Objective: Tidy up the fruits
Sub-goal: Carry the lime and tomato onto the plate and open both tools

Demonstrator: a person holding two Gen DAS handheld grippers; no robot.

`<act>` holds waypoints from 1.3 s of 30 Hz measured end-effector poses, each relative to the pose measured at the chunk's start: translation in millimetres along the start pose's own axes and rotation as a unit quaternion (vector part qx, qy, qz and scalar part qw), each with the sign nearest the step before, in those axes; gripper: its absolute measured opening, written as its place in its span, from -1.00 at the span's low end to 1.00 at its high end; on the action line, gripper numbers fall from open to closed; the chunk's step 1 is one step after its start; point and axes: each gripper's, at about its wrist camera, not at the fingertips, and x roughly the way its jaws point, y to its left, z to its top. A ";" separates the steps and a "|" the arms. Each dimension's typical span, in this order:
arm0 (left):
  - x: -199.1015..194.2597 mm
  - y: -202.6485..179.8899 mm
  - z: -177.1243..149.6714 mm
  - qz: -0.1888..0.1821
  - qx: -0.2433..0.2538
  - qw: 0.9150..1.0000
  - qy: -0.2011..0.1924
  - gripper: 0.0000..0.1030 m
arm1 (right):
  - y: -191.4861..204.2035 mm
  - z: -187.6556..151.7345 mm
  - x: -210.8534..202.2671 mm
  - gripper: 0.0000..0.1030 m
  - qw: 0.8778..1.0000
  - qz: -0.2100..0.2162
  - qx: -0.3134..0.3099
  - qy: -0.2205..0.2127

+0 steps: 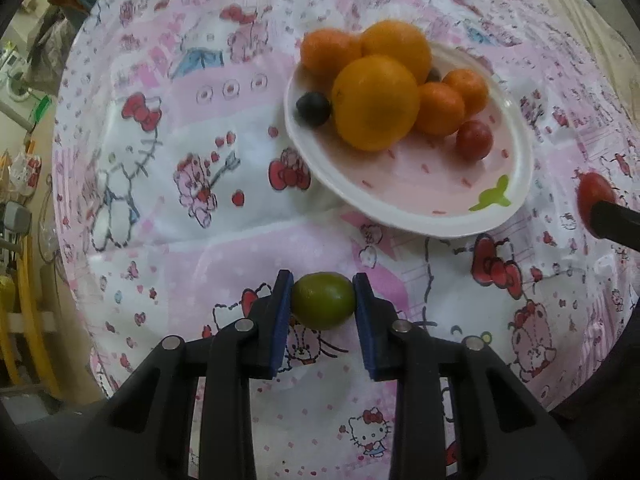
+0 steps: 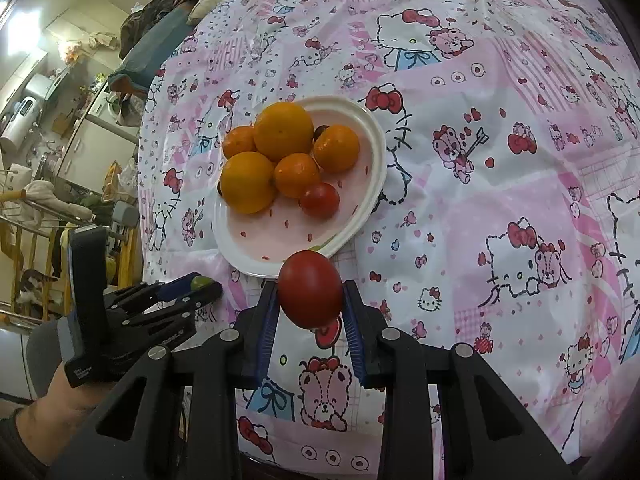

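My left gripper [image 1: 322,290] is shut on a small green fruit [image 1: 322,301] just above the cloth, in front of the pink-and-white plate [image 1: 420,188]. On the plate lie several oranges [image 1: 376,102], a small red tomato [image 1: 474,140] and a dark grape [image 1: 313,109]. A larger red tomato [image 2: 310,294] is held in my right gripper [image 2: 310,300], shut on it and raised near the plate's [image 2: 280,240] front rim. From the right wrist view the left gripper [image 2: 200,288] appears low at the left with the green fruit [image 2: 201,281]. The held tomato [image 1: 594,194] shows at the left view's right edge.
A pink cartoon-print cloth [image 2: 500,160] covers the round table. A person's hand [image 2: 52,400] holds the left gripper. Beyond the table's left edge stand cluttered shelves, a wooden rack [image 2: 24,240] and piled clothes [image 2: 160,12].
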 end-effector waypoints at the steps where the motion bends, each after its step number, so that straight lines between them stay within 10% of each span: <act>1: -6.5 1.3 0.6 -0.001 0.002 1.000 -0.009 -0.49 | -0.7 1.1 -1.6 -0.36 1.000 0.001 0.003 -0.003; 11: -56.9 19.3 19.9 -0.068 -0.017 0.993 -0.092 -0.49 | -13.6 28.6 -2.0 -0.36 0.999 0.006 0.032 -0.017; 39: 11.0 -32.2 46.9 -0.048 0.004 0.998 -0.032 -0.47 | -8.6 74.9 62.8 -0.32 0.999 -0.033 0.003 0.033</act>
